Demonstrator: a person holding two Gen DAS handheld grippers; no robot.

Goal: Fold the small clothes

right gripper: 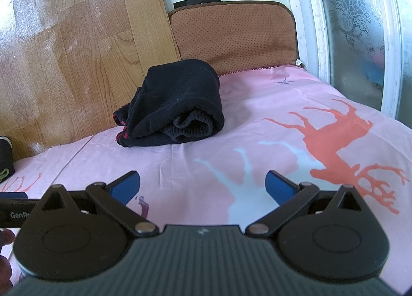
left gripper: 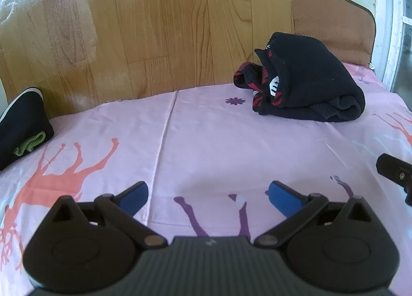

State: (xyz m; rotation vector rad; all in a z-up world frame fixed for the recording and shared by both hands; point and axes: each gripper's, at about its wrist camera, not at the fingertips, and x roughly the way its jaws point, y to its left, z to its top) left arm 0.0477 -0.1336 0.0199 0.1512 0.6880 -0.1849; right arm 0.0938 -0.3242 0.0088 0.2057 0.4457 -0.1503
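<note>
A black garment with red and white pattern (left gripper: 306, 82) lies bundled at the far side of the pink sheet (left gripper: 206, 141); it also shows in the right wrist view (right gripper: 175, 108), folded over, ribbed cuff toward me. A second black garment with a green trim (left gripper: 23, 128) lies at the left edge, and its tip shows in the right wrist view (right gripper: 5, 159). My left gripper (left gripper: 207, 197) is open and empty, low over the sheet. My right gripper (right gripper: 202, 188) is open and empty, well short of the bundle.
A wooden panel (left gripper: 154, 25) backs the bed. A brown cushion (right gripper: 231, 36) stands behind the bundle. A window frame (right gripper: 386, 38) runs along the right. Part of the right gripper (left gripper: 396, 170) shows at the left view's right edge.
</note>
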